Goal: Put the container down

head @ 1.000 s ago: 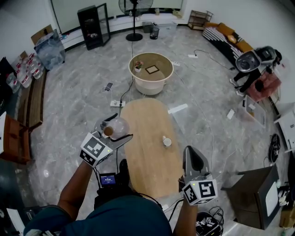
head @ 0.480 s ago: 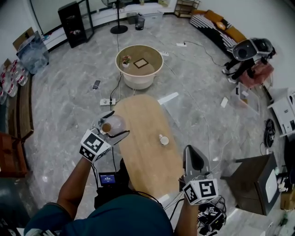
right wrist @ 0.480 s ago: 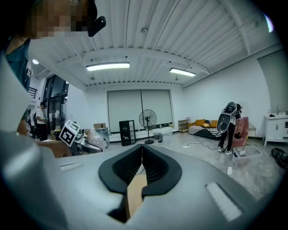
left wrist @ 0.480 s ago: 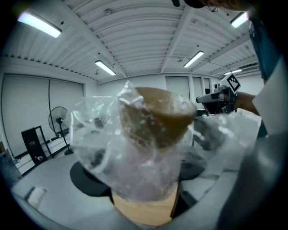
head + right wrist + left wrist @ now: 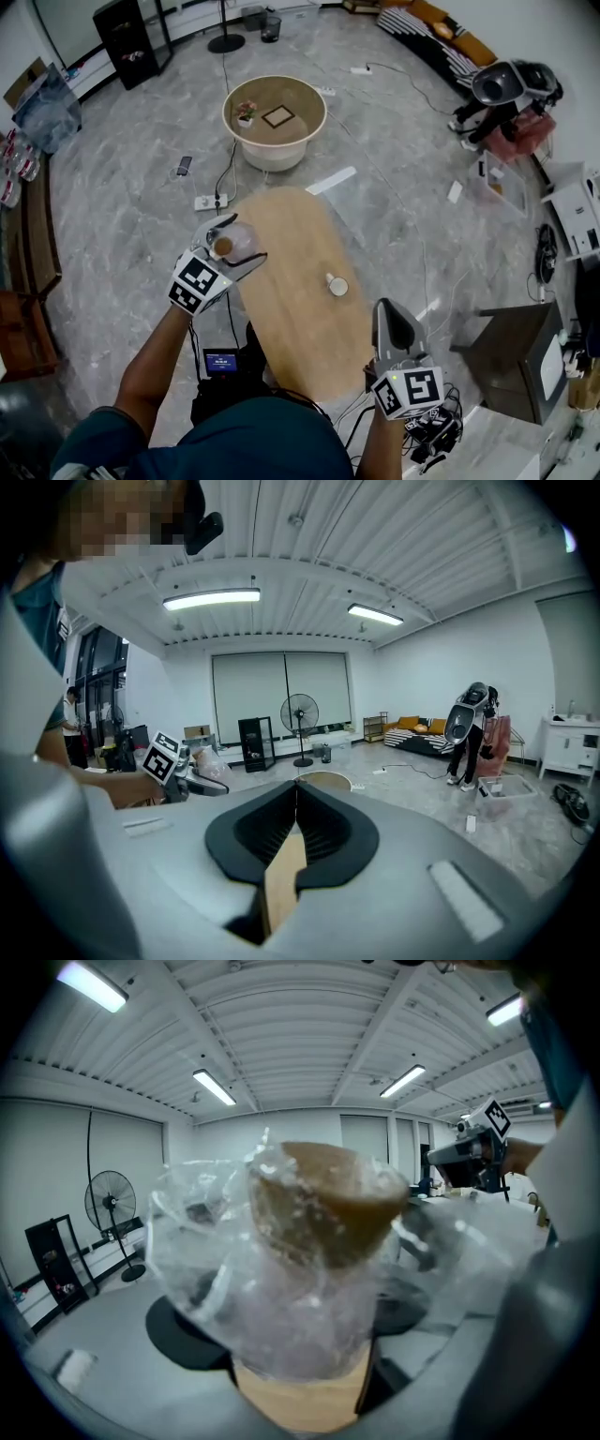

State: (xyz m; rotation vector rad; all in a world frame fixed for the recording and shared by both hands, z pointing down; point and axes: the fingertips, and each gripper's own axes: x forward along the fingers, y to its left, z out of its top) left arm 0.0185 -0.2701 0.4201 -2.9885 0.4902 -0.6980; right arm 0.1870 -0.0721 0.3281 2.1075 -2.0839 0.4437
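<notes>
Left claw [image 5: 231, 247]: jaws pinched on the container [image 5: 305, 1251], a clear, crinkled plastic one with a brown mass inside near the top. The left gripper view showed the plastic filling the gap between the jaws and bulging past both. The container was held over the table [image 5: 300, 319], right at its left rim near the far end. The head view couldn't settle whether its base touched the wood.

Edges: the table rim ran directly under the claw, with bare wood to the claw's right and marble floor [image 5: 131, 216] to its left.

Room: the tabletop right of the claw was open up to a small white cup [image 5: 337, 286]. The cup stood well apart, to the claw's right and nearer the person. Ahead of the claw, a white power strip [image 5: 210, 202] with cables lay on the floor just off the table's far end. Further ahead stood a round cream tub [image 5: 272, 155]. Behind the claw, below the forearm, a small lit screen [image 5: 222, 362] sat beside the table's left edge.

Right claw [image 5: 388, 309]: jaws pressed together, nothing between them. The right gripper view showed only a sliver of wood through the seam. It sat by the table's right rim at the near end, well apart from the cup and the left claw, pointing away from the person.
</notes>
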